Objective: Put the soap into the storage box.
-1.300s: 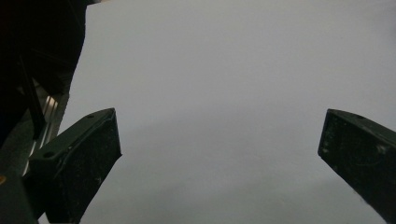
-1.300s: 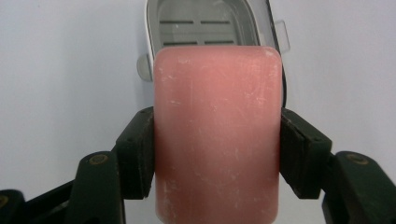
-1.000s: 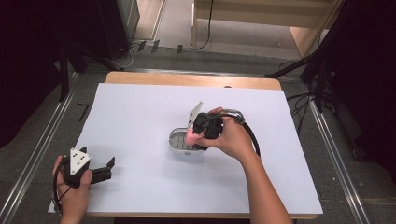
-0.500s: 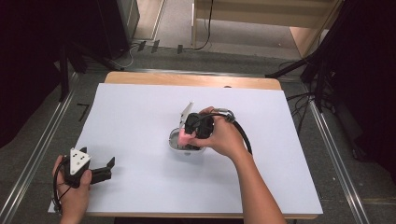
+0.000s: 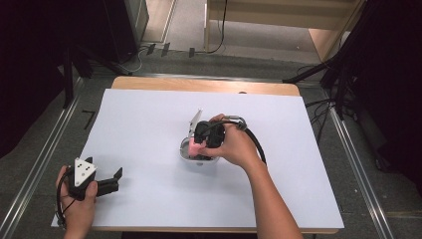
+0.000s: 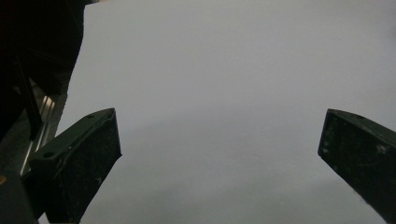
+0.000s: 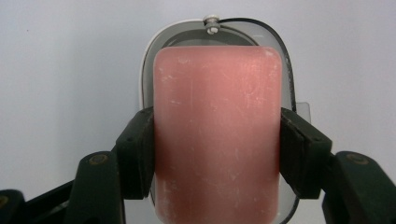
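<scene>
The pink soap bar (image 7: 217,135) sits pinched between the two black pads of the right gripper (image 7: 217,149), directly over a small oval dish (image 7: 285,84) near the middle of the white-covered table (image 5: 308,164). The right gripper view shows the bar's rounded corners and faint pale scuffs, with the dish's smoky translucent rim behind it; from the high view the bar (image 5: 192,148) is just a pink patch beside the hand. At the near left corner, the left gripper (image 5: 115,180) rests with jaws spread, holding nothing.
</scene>
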`<action>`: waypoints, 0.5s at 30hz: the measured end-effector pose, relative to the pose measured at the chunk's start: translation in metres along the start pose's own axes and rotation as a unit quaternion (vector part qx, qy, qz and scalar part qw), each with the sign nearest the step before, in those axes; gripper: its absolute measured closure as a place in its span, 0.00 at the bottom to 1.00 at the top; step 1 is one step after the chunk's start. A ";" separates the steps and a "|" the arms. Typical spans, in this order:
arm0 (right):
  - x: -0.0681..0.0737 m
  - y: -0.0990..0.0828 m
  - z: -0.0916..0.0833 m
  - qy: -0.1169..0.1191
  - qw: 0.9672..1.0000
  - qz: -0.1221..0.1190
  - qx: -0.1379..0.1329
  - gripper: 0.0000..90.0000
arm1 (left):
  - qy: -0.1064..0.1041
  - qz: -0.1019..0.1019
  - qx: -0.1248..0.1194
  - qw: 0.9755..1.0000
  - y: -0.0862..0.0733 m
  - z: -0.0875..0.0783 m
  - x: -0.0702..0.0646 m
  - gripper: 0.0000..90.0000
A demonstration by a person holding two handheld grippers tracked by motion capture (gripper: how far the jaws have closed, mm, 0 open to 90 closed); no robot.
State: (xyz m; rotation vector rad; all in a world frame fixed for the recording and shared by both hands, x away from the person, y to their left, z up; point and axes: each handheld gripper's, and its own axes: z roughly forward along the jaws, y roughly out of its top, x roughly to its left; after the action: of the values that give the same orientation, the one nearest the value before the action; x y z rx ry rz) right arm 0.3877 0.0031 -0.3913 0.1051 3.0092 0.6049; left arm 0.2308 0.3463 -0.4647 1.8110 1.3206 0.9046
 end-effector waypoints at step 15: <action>-0.002 -0.008 -0.011 0.000 0.998 0.040 -0.038 0.44 | 0.000 -0.002 -0.001 1.000 0.000 0.000 0.000 0.00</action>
State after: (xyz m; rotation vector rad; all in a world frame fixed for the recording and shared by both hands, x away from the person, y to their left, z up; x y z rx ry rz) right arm 0.3885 -0.0092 -0.3841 0.2223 2.9887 0.7261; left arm 0.2307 0.3466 -0.4647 1.8067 1.3213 0.9032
